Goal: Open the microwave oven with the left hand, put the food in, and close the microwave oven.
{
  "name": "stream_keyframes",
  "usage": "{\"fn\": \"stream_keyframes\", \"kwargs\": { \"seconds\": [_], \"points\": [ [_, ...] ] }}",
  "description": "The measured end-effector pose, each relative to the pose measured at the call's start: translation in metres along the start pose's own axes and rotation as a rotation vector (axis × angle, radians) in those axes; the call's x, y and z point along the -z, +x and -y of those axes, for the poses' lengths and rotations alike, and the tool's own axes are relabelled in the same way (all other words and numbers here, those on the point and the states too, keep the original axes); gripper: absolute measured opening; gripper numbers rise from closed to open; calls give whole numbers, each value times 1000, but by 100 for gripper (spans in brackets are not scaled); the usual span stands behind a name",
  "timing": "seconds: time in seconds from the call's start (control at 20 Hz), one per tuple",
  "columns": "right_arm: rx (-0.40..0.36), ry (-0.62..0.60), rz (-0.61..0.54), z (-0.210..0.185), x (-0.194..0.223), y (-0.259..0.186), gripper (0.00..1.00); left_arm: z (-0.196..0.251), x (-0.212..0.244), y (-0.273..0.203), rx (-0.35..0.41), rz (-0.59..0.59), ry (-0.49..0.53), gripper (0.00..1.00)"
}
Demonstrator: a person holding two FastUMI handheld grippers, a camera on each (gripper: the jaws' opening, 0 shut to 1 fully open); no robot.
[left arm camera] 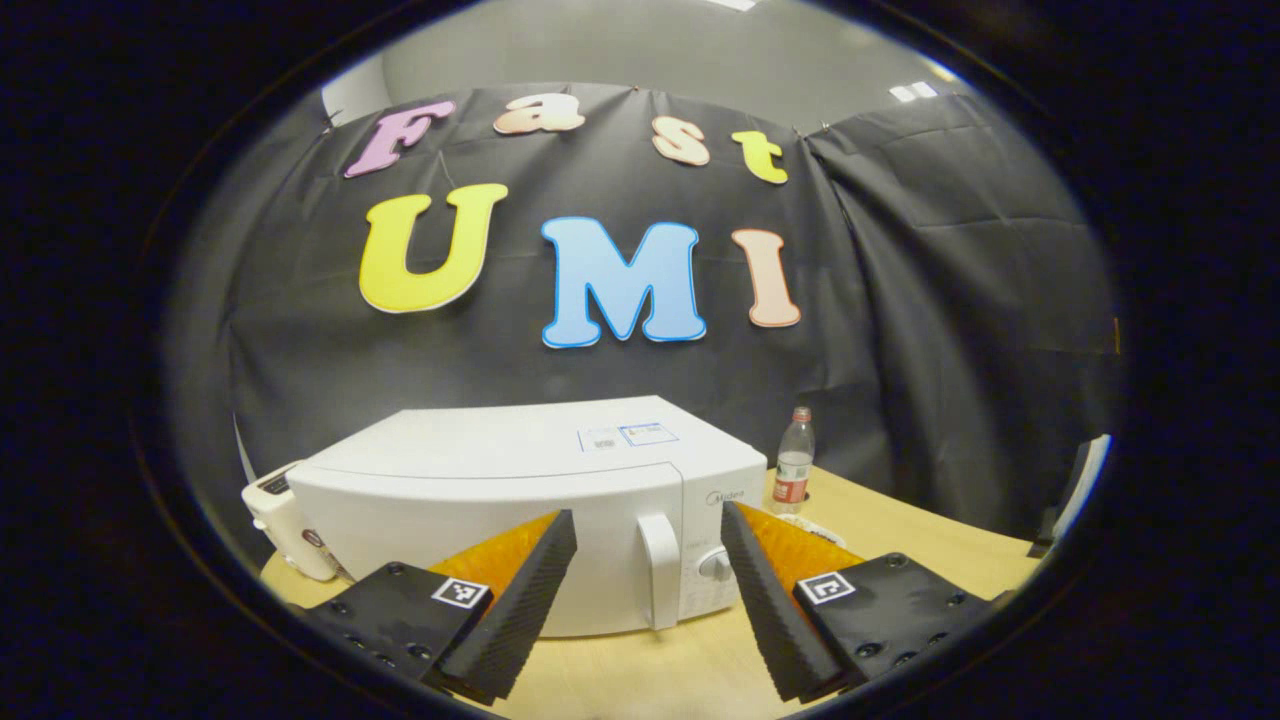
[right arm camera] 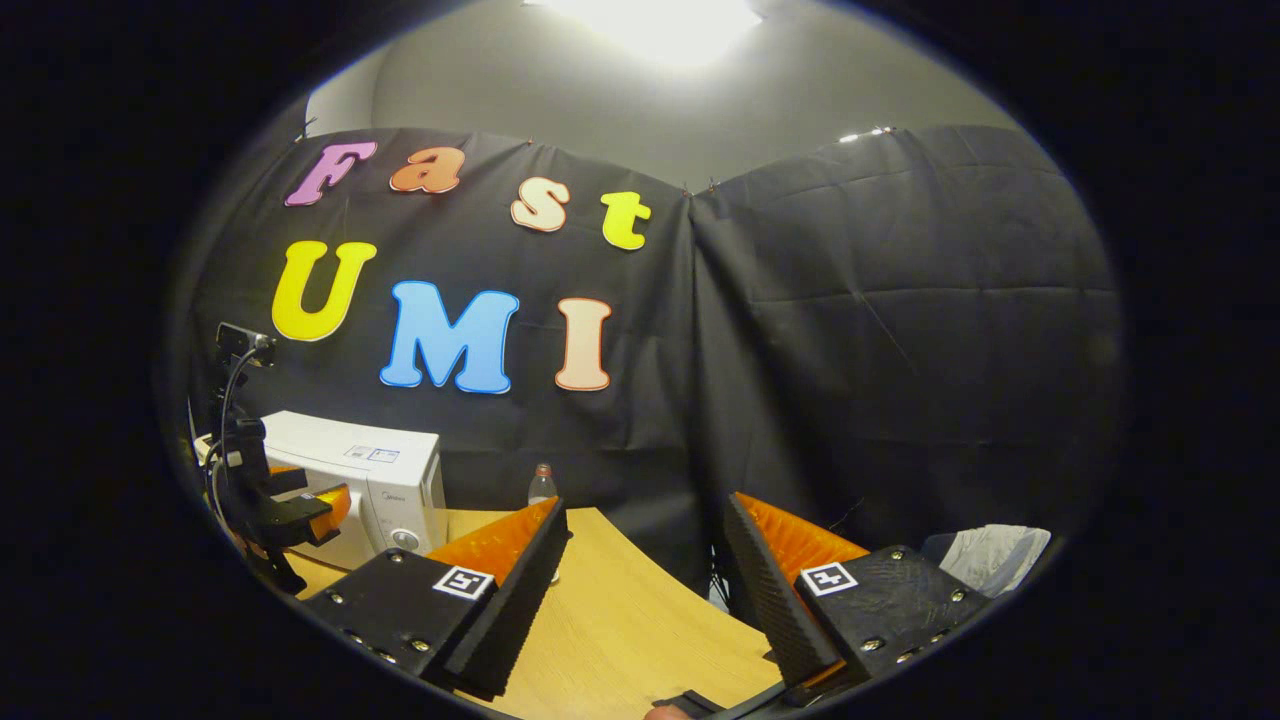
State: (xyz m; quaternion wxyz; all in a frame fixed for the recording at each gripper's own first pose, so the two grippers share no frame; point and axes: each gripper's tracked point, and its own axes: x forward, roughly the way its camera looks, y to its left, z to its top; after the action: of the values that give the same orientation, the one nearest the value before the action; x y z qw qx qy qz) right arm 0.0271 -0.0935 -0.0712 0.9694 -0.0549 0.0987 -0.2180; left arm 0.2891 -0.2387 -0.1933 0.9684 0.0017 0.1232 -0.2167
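Note:
The white microwave (left arm camera: 520, 500) stands on the wooden table (left arm camera: 680, 670) with its door shut. Its vertical handle (left arm camera: 660, 570) is right of the door, with a round knob (left arm camera: 715, 565) beside it. My left gripper (left arm camera: 648, 515) is open just in front of the microwave, its fingers either side of the handle and apart from it. In the right gripper view the microwave (right arm camera: 375, 480) sits far left with the left gripper (right arm camera: 318, 515) before it. My right gripper (right arm camera: 645, 510) is open over the table (right arm camera: 620, 620), holding nothing. A low white rim (left arm camera: 815, 527) peeks out right of the microwave, mostly hidden.
A clear water bottle (left arm camera: 793, 462) with a red label stands right of the microwave, against the black cloth. A small white appliance (left arm camera: 285, 520) sits at the microwave's left. A white bag or cloth (right arm camera: 995, 555) lies off the table's right edge.

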Motion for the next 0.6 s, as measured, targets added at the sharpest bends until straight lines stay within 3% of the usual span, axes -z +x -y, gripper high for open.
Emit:
{"fn": "stream_keyframes", "kwargs": {
  "seconds": [0.15,0.3,0.35,0.4,0.45,0.5,0.6],
  "points": [
    [21,-16,-16,1,1,2,96,4,25,25,10,-67,-7,92],
    [43,-31,-25,8,4,5,96,8,45,40,11,-120,-14,91],
    [47,-31,-32,10,4,6,96,10,50,44,11,-131,-14,77],
    [52,-28,-37,13,5,6,96,11,53,47,12,-141,-14,80],
    [57,-22,-40,15,5,7,96,13,57,48,13,-150,-13,70],
    [57,-18,-42,17,6,7,96,15,61,49,15,-160,-10,74],
    [64,-23,-42,22,7,8,96,13,66,51,10,-175,-4,66]
  ]
}}
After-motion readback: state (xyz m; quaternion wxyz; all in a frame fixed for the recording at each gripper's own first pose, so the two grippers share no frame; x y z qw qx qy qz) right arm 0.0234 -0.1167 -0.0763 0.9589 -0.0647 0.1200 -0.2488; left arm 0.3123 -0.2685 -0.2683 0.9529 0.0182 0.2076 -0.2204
